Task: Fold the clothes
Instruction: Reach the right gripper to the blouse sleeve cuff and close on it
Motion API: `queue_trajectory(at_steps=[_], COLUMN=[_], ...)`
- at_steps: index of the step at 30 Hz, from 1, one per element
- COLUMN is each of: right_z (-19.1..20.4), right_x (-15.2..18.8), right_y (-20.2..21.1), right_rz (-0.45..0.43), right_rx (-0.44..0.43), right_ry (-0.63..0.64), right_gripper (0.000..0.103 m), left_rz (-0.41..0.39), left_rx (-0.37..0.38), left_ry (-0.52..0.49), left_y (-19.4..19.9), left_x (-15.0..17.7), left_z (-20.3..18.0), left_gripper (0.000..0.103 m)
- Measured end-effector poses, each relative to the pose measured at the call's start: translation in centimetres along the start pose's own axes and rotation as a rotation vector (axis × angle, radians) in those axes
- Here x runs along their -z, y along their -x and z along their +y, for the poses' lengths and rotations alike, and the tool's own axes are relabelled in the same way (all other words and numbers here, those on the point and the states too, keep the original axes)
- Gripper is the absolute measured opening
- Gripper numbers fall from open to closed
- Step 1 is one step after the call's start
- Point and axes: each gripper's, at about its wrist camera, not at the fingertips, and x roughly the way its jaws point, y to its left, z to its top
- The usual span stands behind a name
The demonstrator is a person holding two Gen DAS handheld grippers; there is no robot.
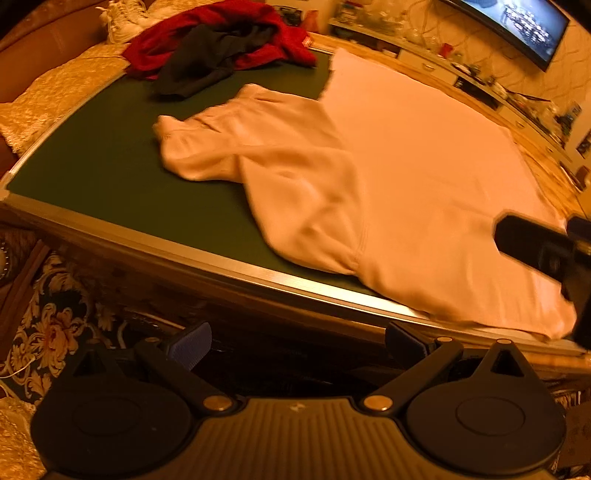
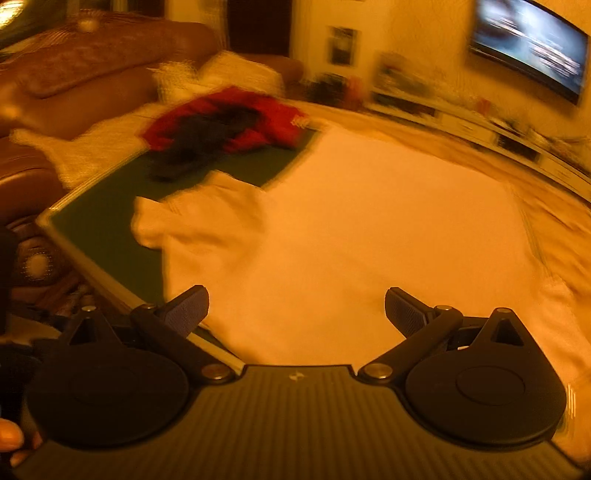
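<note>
Lying flat on green table (image 1: 110,162), pale shirt (image 1: 424,166); red/black clothes (image 1: 221,40) behind; both grippers' fingers (image 2: 188,314) apart.

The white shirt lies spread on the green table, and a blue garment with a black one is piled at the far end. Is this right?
Not quite: the far garment is red, not blue, as the left wrist view shows. The white shirt does lie on the green table, the black one on the pile.

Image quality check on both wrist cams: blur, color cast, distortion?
Left wrist: mostly sharp, heavy orange cast, fisheye bends the table edge; slight smear on the white shirt. Right wrist: strong motion blur, red garment and TV streaked, same cast; only the right gripper, open, stays crisp. Left gripper also open.
</note>
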Motion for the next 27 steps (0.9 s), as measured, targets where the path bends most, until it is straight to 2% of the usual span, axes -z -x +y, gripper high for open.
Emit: queue_trajectory(at_steps=[7, 12, 15, 18, 21, 25, 26, 27], right_z=[5.4, 9.3, 11.7, 13.7, 15.7, 17.8, 18.3, 18.6], right_x=[-5.0, -7.8, -9.0, -10.0, -10.4, -10.7, -10.8, -10.7], right_y=[-6.0, -10.8, -14.1, -16.4, -17.8, -19.3, -19.8, -20.6], right_rz=[0.058, 0.126, 0.192, 0.261, 0.294, 0.322, 0.332, 0.352], right_rx=[-0.205, -0.277, -0.297, -0.314, -0.32, -0.278, -0.266, -0.25], right_ry=[0.128, 0.166, 0.18, 0.167, 0.184, 0.233, 0.241, 0.242], right_gripper=[0.103, 0.102, 0.085, 0.078, 0.075, 0.074, 0.068, 0.057], left_rz=[-0.003, 0.002, 0.004, 0.007, 0.01, 0.016, 0.016, 0.016], left_rx=[-0.047, -0.068, -0.08, -0.093, -0.1, -0.101, -0.098, -0.096], left_ry=[0.052, 0.083, 0.101, 0.12, 0.131, 0.131, 0.132, 0.134], left_y=[0.1, 0.0, 0.0, 0.0, -0.1, -0.4, -0.5, -0.5], left_x=[-0.7, -0.8, -0.9, -0.9, -0.9, -0.8, -0.8, -0.8], left_z=[3.9, 5.7, 6.7, 7.8, 8.4, 8.2, 8.1, 8.0], left_gripper=[0.103, 0.103, 0.103, 0.103, 0.103, 0.103, 0.103, 0.103])
